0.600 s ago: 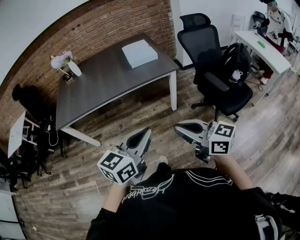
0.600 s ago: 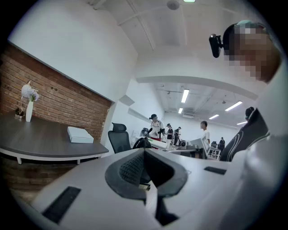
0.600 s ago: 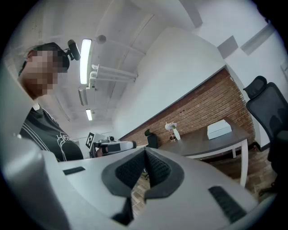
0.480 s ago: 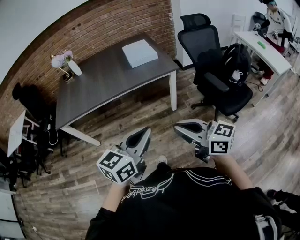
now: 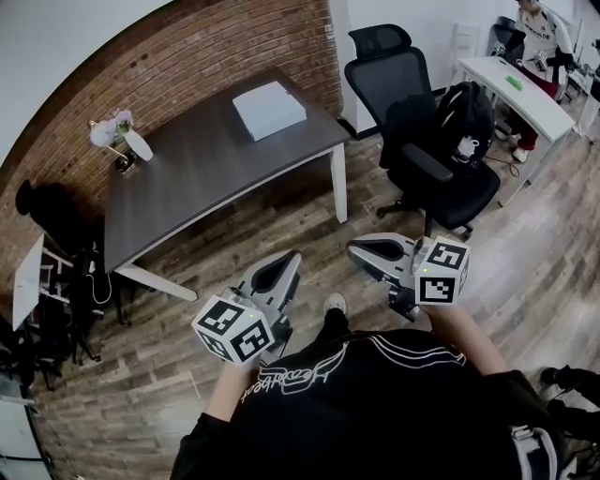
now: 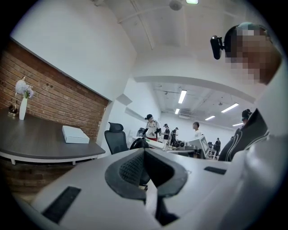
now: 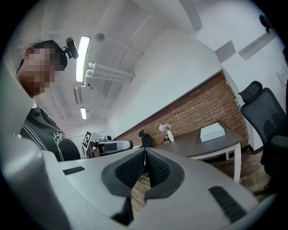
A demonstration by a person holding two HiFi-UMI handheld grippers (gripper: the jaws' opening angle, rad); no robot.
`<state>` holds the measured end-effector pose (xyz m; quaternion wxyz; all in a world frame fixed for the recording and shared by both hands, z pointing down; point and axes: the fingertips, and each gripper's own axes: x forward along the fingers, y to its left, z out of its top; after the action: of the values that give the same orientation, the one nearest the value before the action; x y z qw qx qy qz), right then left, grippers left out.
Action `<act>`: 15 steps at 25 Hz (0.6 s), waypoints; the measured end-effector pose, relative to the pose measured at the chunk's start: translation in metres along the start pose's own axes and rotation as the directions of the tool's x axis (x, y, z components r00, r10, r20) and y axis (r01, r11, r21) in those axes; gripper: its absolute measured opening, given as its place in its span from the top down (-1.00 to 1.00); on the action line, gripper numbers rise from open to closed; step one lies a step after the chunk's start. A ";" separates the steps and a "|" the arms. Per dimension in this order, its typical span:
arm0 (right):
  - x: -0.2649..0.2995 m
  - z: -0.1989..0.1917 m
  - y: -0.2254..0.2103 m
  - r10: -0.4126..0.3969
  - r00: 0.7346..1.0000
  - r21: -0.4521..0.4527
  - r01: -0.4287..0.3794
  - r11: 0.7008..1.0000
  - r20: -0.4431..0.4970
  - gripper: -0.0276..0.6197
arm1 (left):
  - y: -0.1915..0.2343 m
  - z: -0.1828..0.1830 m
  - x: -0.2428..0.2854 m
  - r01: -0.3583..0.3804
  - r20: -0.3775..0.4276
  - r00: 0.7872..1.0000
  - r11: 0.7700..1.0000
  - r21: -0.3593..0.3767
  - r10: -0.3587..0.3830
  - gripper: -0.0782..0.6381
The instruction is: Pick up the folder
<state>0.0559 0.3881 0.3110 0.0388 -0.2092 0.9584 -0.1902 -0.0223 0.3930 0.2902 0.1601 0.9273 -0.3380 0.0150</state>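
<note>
free: floor (image 5: 281, 234) before desk (image 5: 206, 173) | obstacles: office chair (image 5: 384, 80) right of desk; vase (image 5: 138, 143) on desk's left end

A distant seated person (image 5: 536, 26) is cut off by the top edge.

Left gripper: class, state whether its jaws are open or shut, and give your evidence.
Shut. The left gripper shows its two pads meeting along one seam, with nothing between them.
</note>
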 end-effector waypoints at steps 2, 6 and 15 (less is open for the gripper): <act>0.006 0.003 -0.012 -0.029 1.000 -0.023 0.028 0.999 -0.010 0.92 | 0.011 0.003 0.007 0.007 0.002 1.000 1.000 -0.008 -0.007 0.77; 0.021 0.016 -0.035 -0.046 0.999 -0.040 0.046 0.998 -0.015 0.92 | 0.037 0.014 0.024 0.024 0.011 1.000 0.999 -0.028 -0.024 0.77; 0.072 0.053 -0.130 -0.083 0.996 0.026 0.083 0.996 -0.012 0.92 | 0.133 0.046 0.085 0.045 0.011 0.999 0.996 -0.072 -0.045 0.77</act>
<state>0.0494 0.2303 0.3116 0.0281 -0.2473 0.9465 -0.2053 -0.0445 0.2297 0.2964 0.1922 0.9284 -0.3181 -0.0053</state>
